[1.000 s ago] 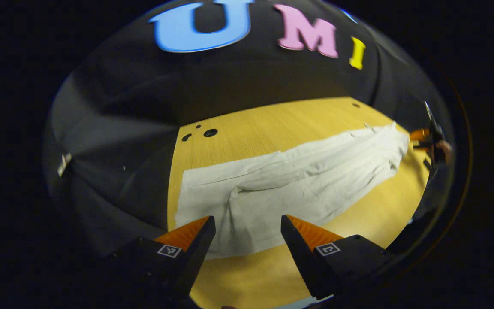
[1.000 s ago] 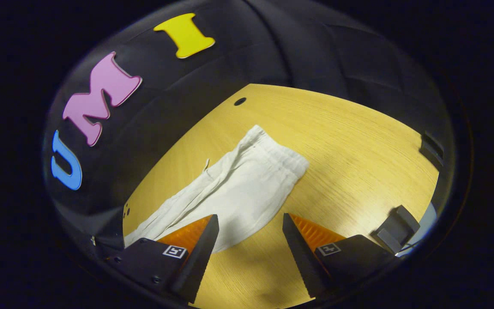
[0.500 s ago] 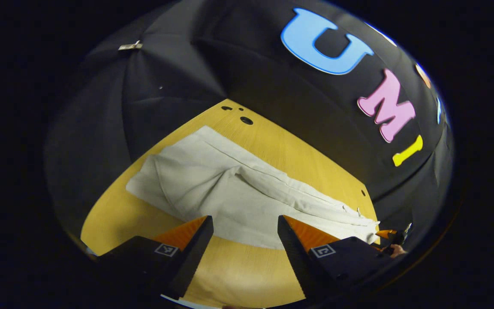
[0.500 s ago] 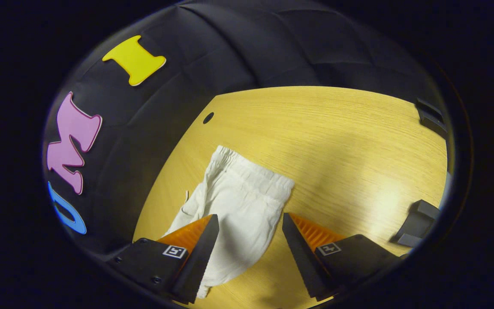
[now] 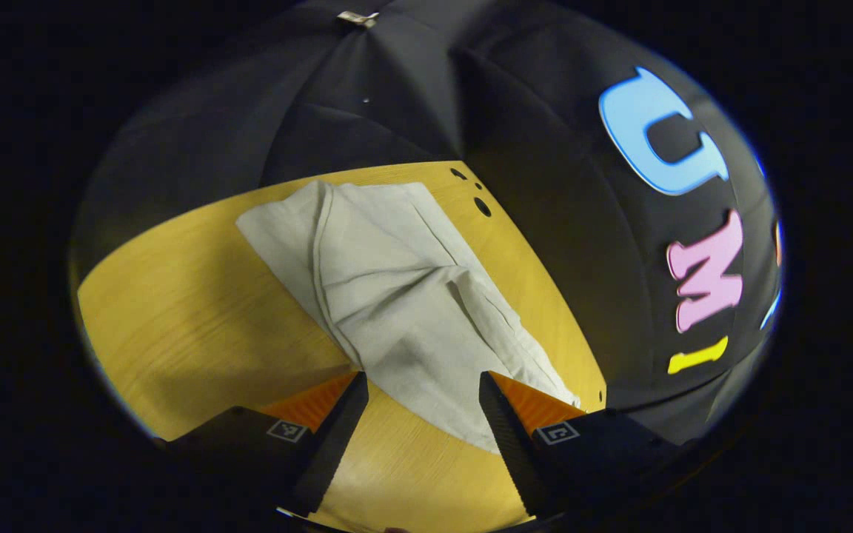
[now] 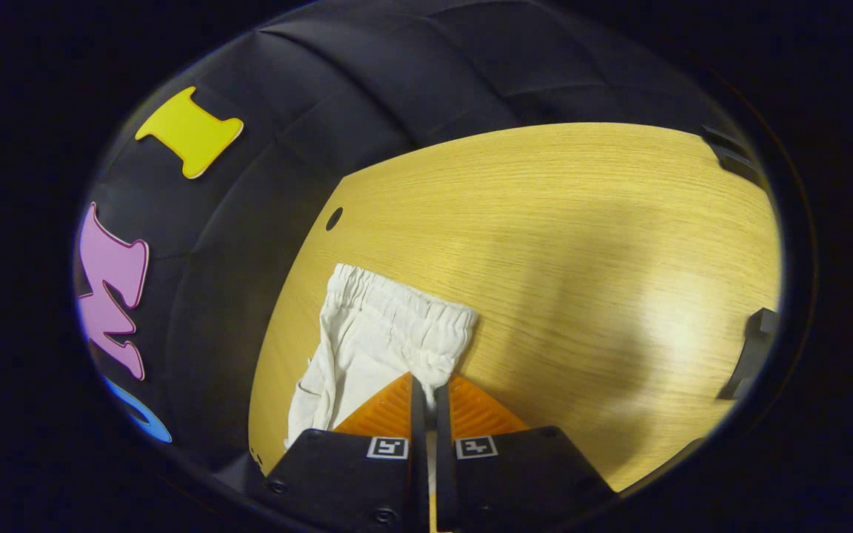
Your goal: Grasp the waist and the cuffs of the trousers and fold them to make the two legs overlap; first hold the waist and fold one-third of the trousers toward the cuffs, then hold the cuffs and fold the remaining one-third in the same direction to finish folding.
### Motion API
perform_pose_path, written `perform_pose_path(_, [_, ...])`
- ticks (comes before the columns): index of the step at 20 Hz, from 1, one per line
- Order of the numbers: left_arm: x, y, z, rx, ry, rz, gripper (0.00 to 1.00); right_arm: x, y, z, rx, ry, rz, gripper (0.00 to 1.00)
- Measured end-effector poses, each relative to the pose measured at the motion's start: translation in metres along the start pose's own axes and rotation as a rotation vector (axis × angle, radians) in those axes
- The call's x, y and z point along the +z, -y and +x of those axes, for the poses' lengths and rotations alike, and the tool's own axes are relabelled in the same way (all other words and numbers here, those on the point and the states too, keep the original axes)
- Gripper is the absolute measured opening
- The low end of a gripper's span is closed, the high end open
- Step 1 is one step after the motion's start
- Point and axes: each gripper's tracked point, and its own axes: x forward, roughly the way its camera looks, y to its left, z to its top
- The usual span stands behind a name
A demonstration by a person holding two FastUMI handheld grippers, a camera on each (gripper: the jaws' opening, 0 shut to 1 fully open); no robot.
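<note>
1. At the bottom centre of the right gripper view, the right gripper (image 6: 427, 392) had its fingers clenched on a pinch of white cloth just below the gathered waist (image 6: 397, 296) of the trousers (image 6: 375, 348). We judged this hold to be the start of the first fold, the waist being the end that must travel.
2. At the bottom of the left gripper view, the left gripper (image 5: 420, 400) stood released, its fingers apart and straddling the near edge of the trousers (image 5: 397, 296) without pressing on them. We took this spread to be a readying for a grasp on the leg end.
3. Farther off, the trousers lay flat on the wooden table (image 6: 582, 222), running from lower centre to upper left in the left gripper view, with a long ridge of slack cloth down the middle.
4. At the right edge of the right gripper view, dark fixtures (image 6: 748, 355) were cut off and we could not identify them. Whether the two legs already overlapped exactly was hard to make out, and the cuffs' edges were indistinct.
</note>
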Motion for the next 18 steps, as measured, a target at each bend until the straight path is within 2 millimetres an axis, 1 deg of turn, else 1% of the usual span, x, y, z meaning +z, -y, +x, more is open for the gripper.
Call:
perform_pose_path(1, [0.003,0.004,0.006,-0.014,0.020,-0.017,0.96,0.000,0.000,-0.001,0.004,-0.009,0.001,0.08])
perform_pose_path(3, [0.013,0.009,0.015,-0.023,0.049,-0.024,0.96,0.000,0.000,-0.001,0.013,-0.020,-0.004,0.08])
perform_pose_path(4, [0.015,0.013,0.023,-0.026,0.057,-0.025,0.93,-0.001,0.000,-0.001,0.016,-0.021,-0.009,0.08])
perform_pose_path(5, [0.020,0.017,0.029,-0.030,0.063,-0.031,0.96,0.000,0.000,-0.001,0.019,-0.021,-0.011,0.08])
perform_pose_path(7, [0.029,0.026,0.042,-0.032,0.070,-0.061,0.96,-0.001,0.001,-0.001,0.027,-0.019,-0.014,0.08])
perform_pose_path(8, [0.035,0.031,0.053,-0.027,0.074,-0.079,0.96,-0.001,0.001,0.000,0.031,-0.020,-0.013,0.08])
perform_pose_path(9, [0.038,0.036,0.063,-0.022,0.074,-0.094,0.92,-0.001,0.000,-0.001,0.035,-0.021,-0.014,0.08])
perform_pose_path(10, [0.043,0.040,0.071,-0.013,0.075,-0.104,0.95,-0.002,0.000,-0.001,0.038,-0.021,-0.016,0.08])
perform_pose_path(11, [0.047,0.042,0.080,0.000,0.076,-0.112,0.95,-0.002,0.001,0.000,0.041,-0.021,-0.019,0.08])
perform_pose_path(12, [0.048,0.039,0.089,0.038,0.072,-0.115,0.93,-0.001,0.000,0.000,0.042,-0.021,-0.021,0.08])
perform_pose_path(13, [0.047,0.030,0.100,0.091,0.060,-0.109,0.66,-0.001,0.000,0.000,0.043,-0.020,-0.023,0.08])
perform_pose_path(14, [0.043,0.026,0.107,0.114,0.036,-0.101,0.39,-0.002,0.000,0.000,0.043,-0.020,-0.025,0.08])
perform_pose_path(15, [0.046,0.035,0.105,0.091,0.046,-0.102,0.12,-0.002,0.000,-0.001,0.042,-0.021,-0.027,0.08])
perform_pose_path(16, [0.045,0.037,0.109,0.097,0.045,-0.108,0.12,-0.001,0.000,0.000,0.041,-0.021,-0.029,0.08])
perform_pose_path(17, [0.048,0.035,0.110,0.106,0.050,-0.110,0.08,-0.001,-0.001,0.001,0.040,-0.023,-0.031,0.08])
perform_pose_path(18, [0.045,0.033,0.109,0.113,0.048,-0.113,0.06,-0.001,-0.001,0.000,0.041,-0.023,-0.034,0.08])
